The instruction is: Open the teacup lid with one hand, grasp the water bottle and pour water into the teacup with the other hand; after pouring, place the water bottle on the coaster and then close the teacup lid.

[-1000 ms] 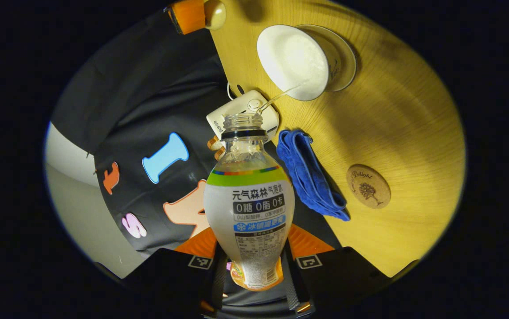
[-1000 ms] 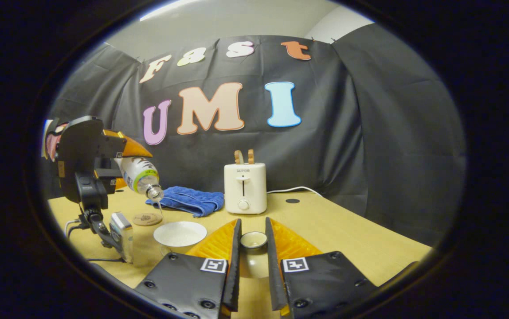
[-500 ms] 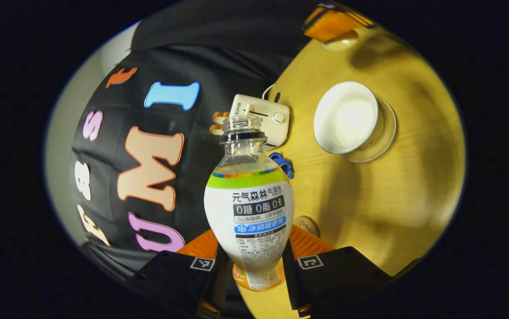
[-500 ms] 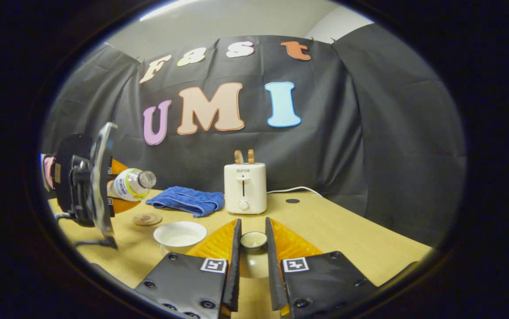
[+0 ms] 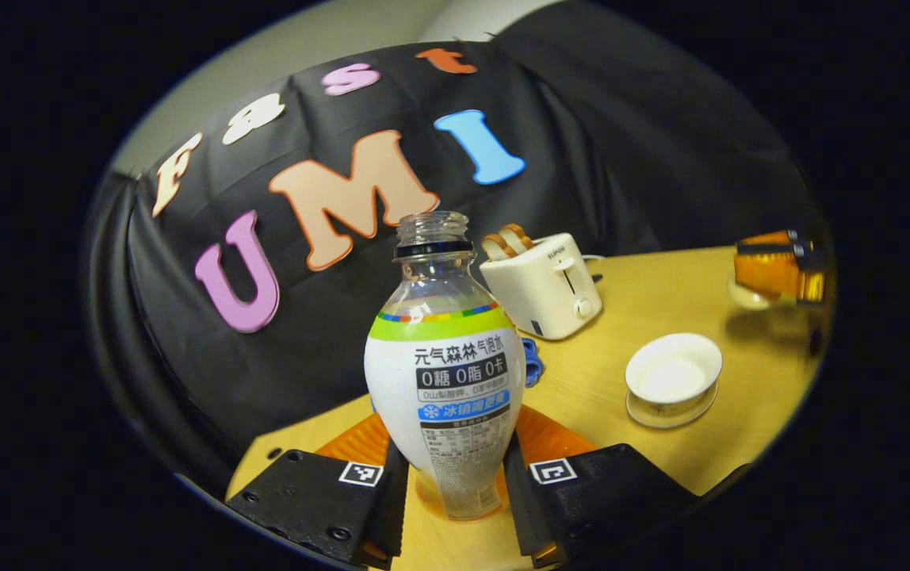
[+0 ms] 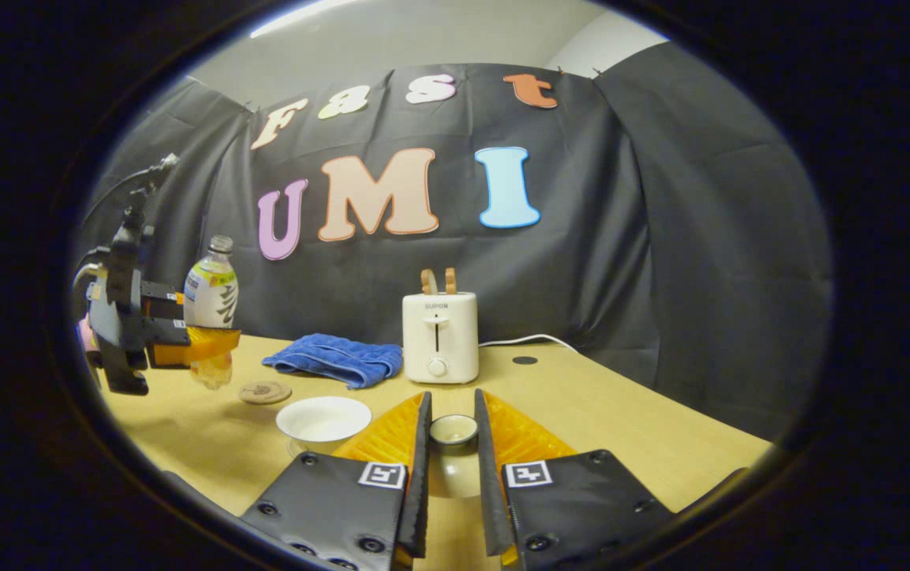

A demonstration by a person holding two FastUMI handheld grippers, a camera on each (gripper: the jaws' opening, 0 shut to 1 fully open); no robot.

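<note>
**Water bottle upright in the left gripper, lid held off the teacup**

Water bottle [image 5: 445,373] stands upright and uncapped between the fingers of the left gripper [image 5: 455,484], which are clenched on its lower body. In the right gripper view the same bottle [image 6: 210,297] hangs above the wooden table [image 6: 582,412], off to the left, with the left gripper [image 6: 185,342] around its lower part; the round coaster [image 6: 264,392] lies on the table just beside and below it, and the bottle is not resting on it.

Closest in the right gripper view, the right gripper [image 6: 453,476] has its fingers closed on the small knob of the teacup lid [image 6: 453,432], held apart from the cup. The open teacup [image 6: 323,418] sits on the table just left of those fingers; in the left gripper view the teacup [image 5: 673,377] rests on its glass saucer [image 5: 671,411], pale inside.

Farther back, a folded blue cloth [image 6: 336,358] lies beside a white toaster [image 6: 439,336] with two slices of bread standing in its slots, near the black cloth wall
</note>
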